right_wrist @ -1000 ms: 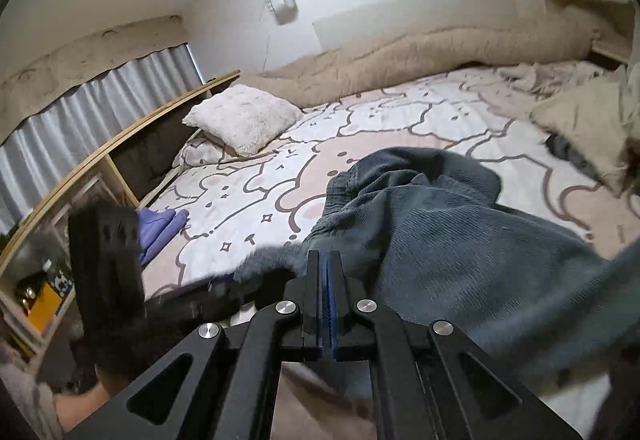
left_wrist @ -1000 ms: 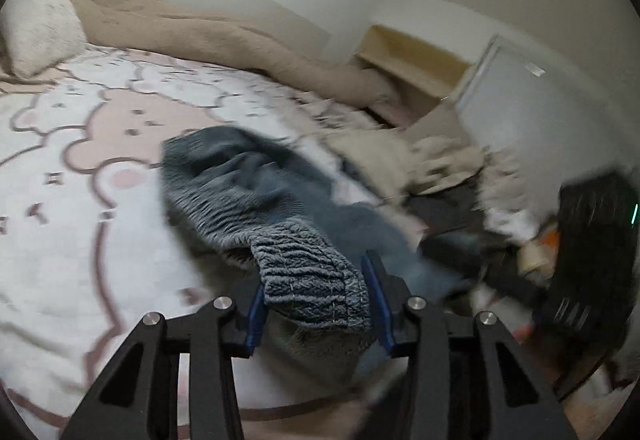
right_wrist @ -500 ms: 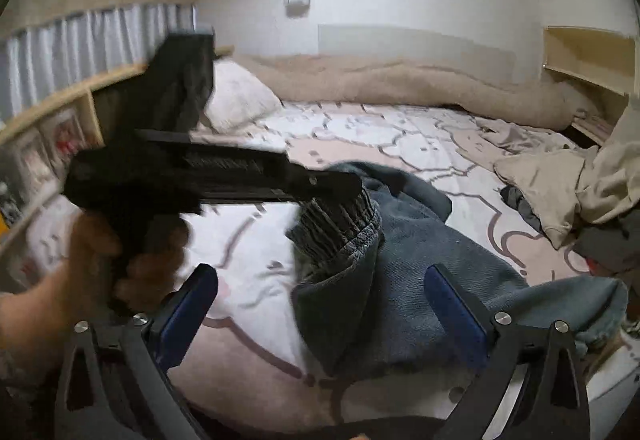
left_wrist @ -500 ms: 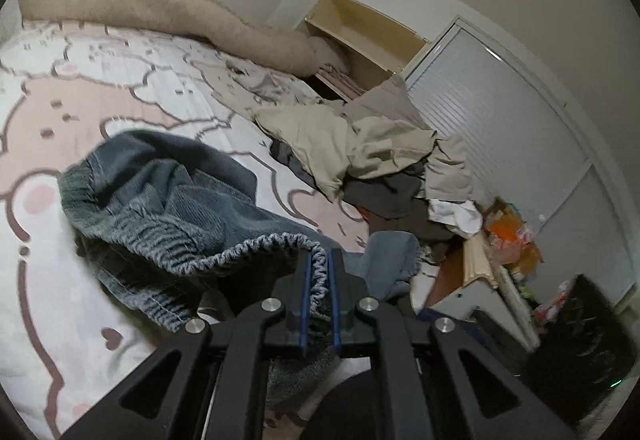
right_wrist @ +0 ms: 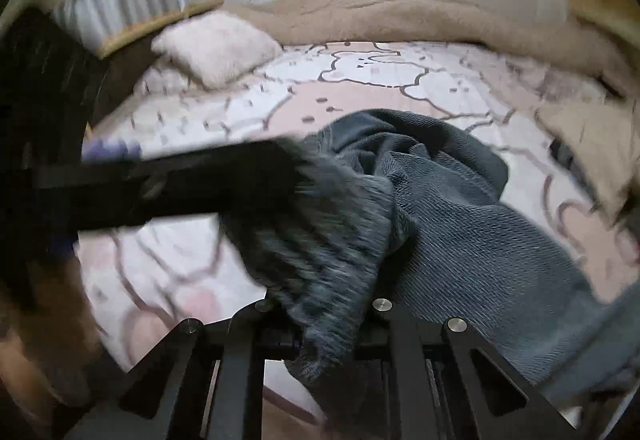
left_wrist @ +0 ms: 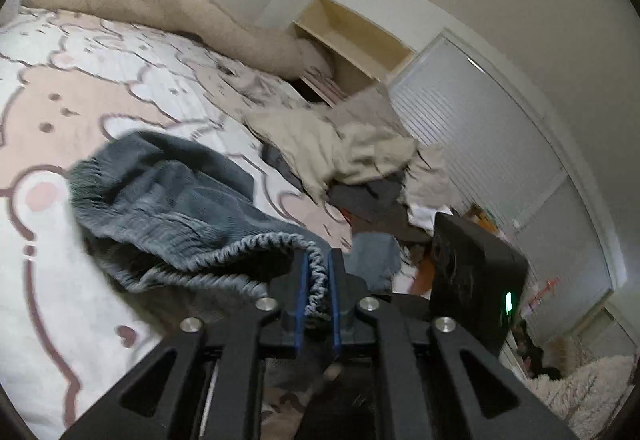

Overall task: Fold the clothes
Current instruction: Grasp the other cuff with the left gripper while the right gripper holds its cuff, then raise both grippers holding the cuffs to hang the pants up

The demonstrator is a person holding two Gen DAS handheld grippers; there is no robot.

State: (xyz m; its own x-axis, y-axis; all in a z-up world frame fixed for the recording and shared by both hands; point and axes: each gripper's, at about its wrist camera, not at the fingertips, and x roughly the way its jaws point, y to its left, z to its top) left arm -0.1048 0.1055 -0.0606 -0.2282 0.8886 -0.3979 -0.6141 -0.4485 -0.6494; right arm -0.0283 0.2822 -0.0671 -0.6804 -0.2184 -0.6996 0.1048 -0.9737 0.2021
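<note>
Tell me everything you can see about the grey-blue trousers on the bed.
The trousers are grey-blue, of thick ribbed-looking cloth, with a gathered elastic waistband. They lie crumpled and unfolded on the bed sheet, partly lifted. The left hand-held gripper is shut on the waistband. Cloth also drapes over the right hand-held gripper, hiding its fingers, so its grip is unclear.

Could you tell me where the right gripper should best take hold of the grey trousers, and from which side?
Probably the ribbed elastic waistband, beside the left gripper, which pinches it already. It is the firmest, thickest edge of the grey trousers, raised off the bed. Bring the right gripper in from the near edge.
</note>
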